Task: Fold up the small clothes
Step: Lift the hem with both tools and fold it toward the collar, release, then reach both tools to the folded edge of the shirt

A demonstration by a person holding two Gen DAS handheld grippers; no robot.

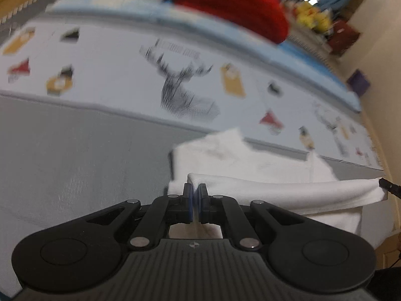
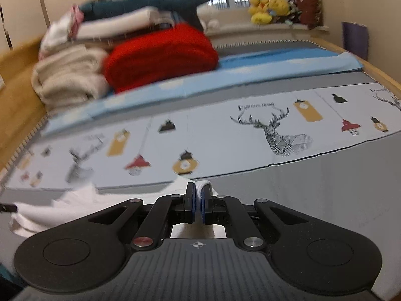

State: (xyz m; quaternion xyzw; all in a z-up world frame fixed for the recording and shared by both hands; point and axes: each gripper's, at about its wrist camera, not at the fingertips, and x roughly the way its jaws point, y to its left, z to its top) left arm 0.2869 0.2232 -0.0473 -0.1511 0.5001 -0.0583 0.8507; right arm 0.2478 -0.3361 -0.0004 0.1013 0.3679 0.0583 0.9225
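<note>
You've got both grippers, left gripper (image 1: pixel 195 202) and right gripper (image 2: pixel 199 204), clamped on opposite corners of the white garment (image 1: pixel 275 190), its edge stretched between them just above the grey sheet (image 1: pixel 75 163) (mid-fold, I'd say). Next you probably carry that edge evenly across and lay it flat, short of the deer-print cloth (image 2: pixel 250 135) and the clothes pile (image 2: pixel 112 50) beyond.

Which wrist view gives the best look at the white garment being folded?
The left wrist view: the white garment shows its spread body and the folded edge stretched between both grippers. The right wrist view shows only a strip at lower left and the pinched corner.
</note>
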